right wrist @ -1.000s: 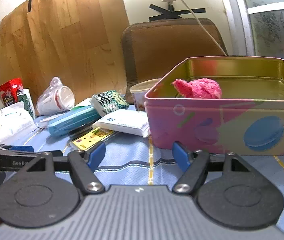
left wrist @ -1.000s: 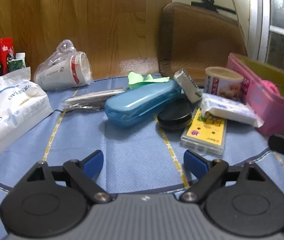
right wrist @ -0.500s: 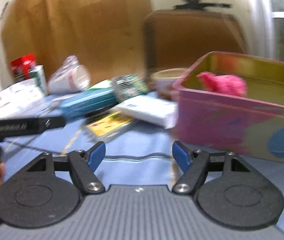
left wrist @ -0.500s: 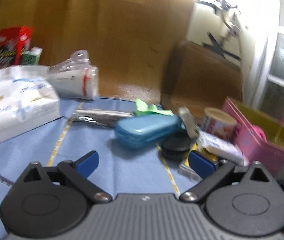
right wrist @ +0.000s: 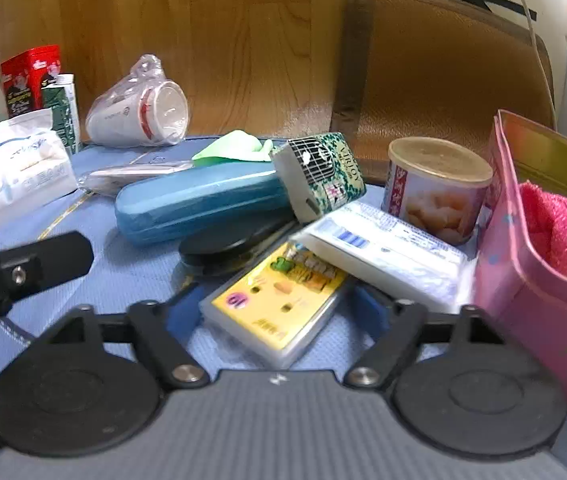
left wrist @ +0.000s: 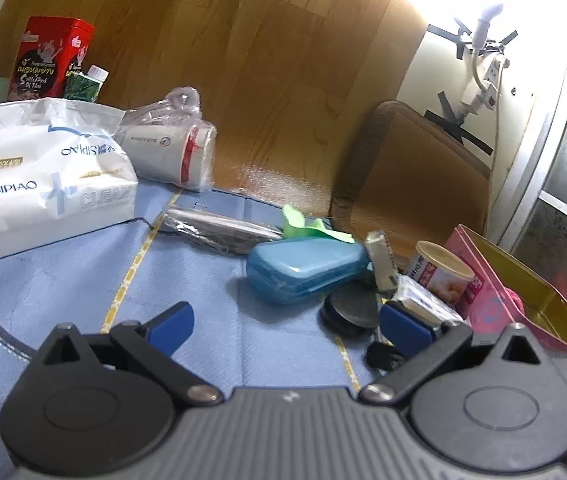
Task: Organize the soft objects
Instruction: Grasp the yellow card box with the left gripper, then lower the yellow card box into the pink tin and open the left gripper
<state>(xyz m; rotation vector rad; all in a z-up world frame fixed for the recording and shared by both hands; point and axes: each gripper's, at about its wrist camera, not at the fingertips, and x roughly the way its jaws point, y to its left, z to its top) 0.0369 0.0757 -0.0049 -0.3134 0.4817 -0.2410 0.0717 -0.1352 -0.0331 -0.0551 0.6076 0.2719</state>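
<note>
Left gripper (left wrist: pixel 285 326) hangs over bare blue cloth (left wrist: pixel 63 264), jaws opening wide with nothing between them. Just past its right finger sits a flat black disc (left wrist: pixel 349 308), then a blue hard case (left wrist: pixel 307 268) lying on its side, and a green soft thing (left wrist: pixel 315 226) peeking out behind the case. Off to the left of that is a long silvery wrapped packet (left wrist: pixel 219 228). Further left there's a big white tissue pack (left wrist: pixel 43 176), with a bagged stack of paper cups (left wrist: pixel 167 152) behind it and a red tin (left wrist: pixel 53 60) at the very back against the wood panel.

Right gripper (right wrist: pixel 279 316) is parted about halfway, not gripping anything. A yellow card pack (right wrist: pixel 279 304) lies right between its fingers, but I can't make out the pads touching it. Just beyond that is a white flat packet (right wrist: pixel 383 252) leaning on the card pack, and beyond the packet a small food can (right wrist: pixel 439 188). A green patterned box (right wrist: pixel 323 172) tilts against the blue case ahead and a bit left. To the right of this gripper is the pink tin box (right wrist: pixel 523 280), open, with the pink fuzzy cloth (right wrist: pixel 555 228) sitting inside it near the close corner. A brown cushion (right wrist: pixel 443 68) leans on the wall behind it all.
</note>
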